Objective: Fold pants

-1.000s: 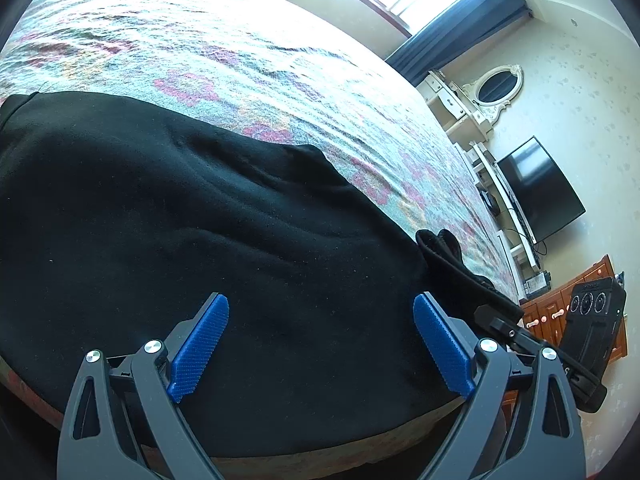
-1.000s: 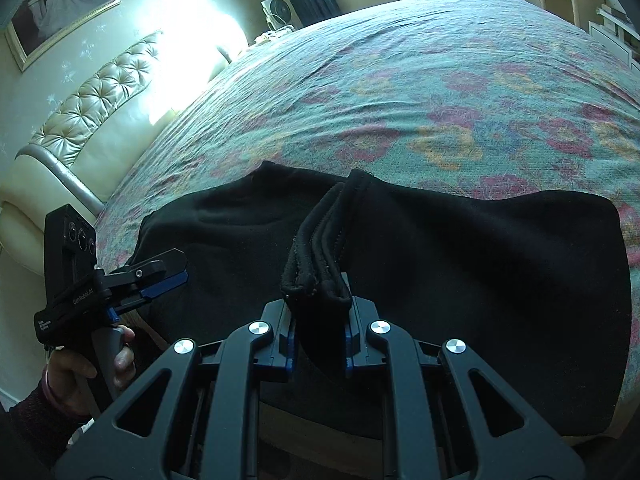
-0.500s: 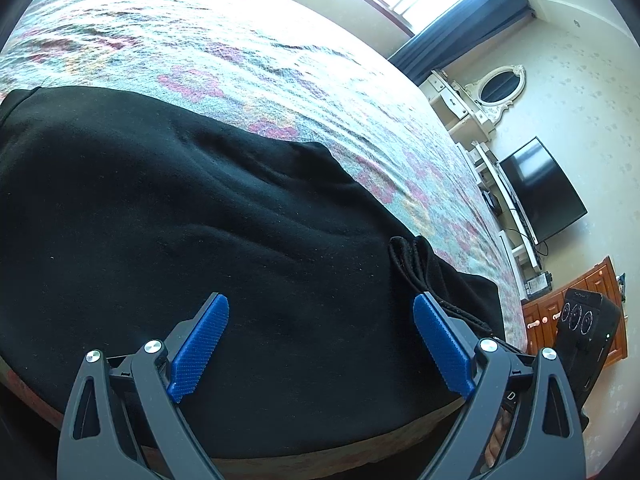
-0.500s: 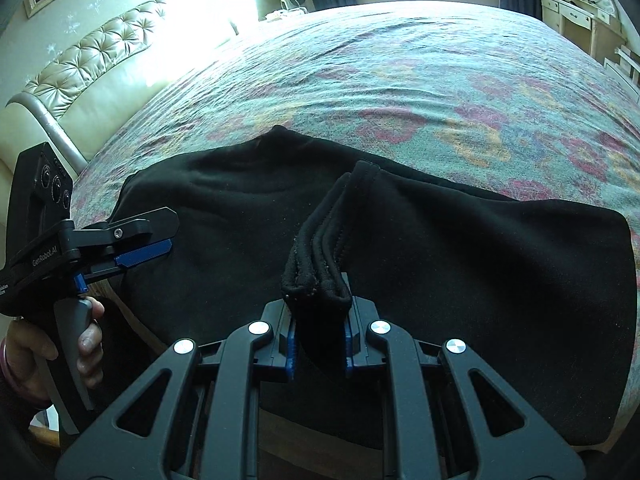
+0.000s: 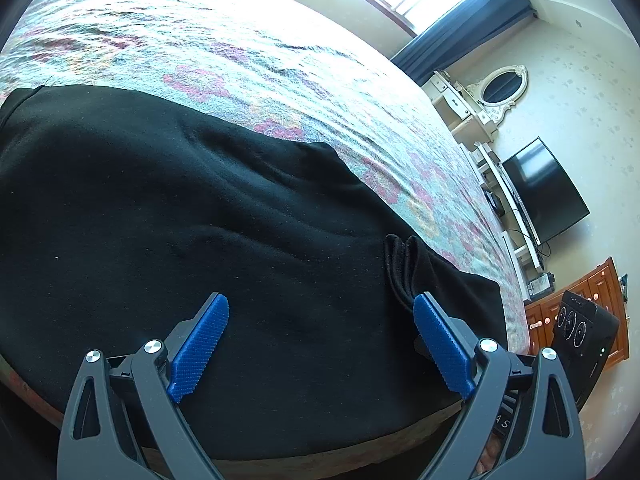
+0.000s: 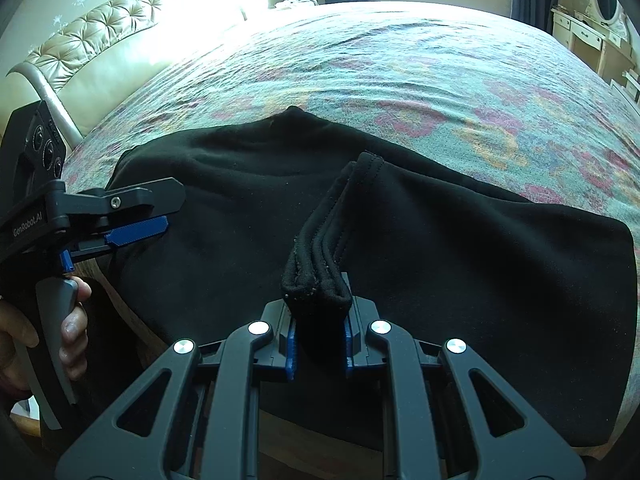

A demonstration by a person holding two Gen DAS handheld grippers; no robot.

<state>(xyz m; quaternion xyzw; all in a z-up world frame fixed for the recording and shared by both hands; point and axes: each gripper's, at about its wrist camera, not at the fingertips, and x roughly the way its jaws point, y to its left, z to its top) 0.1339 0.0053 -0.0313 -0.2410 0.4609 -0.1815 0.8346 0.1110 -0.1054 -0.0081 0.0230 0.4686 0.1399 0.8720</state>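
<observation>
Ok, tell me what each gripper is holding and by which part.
The right gripper pinches the black pants by a bunched, stitched hem edge. The left gripper is open, holding nothing.

A home bedroom: floral-covered bed (image 6: 400, 64), tufted headboard (image 6: 92, 24), dressing table (image 5: 460, 96), television (image 5: 548, 188).

Black pants (image 5: 224, 240) lie spread across a bed covered by a flowered bedspread (image 5: 304, 80), reaching to the near edge. The left gripper (image 5: 320, 344) hangs over the cloth with its blue pads (image 5: 200, 344) wide apart and nothing between them. Beside the right-hand pad, a bunched hem (image 5: 400, 268) of the pants rises in thick folds. Part of the right gripper (image 5: 580, 336) shows at the far right, its fingers hidden. Beyond the bed stand a dark television (image 5: 548, 192), an oval mirror (image 5: 502, 86), a wooden dresser (image 5: 548, 320) and dark curtains (image 5: 460, 32) by a bright window.
</observation>
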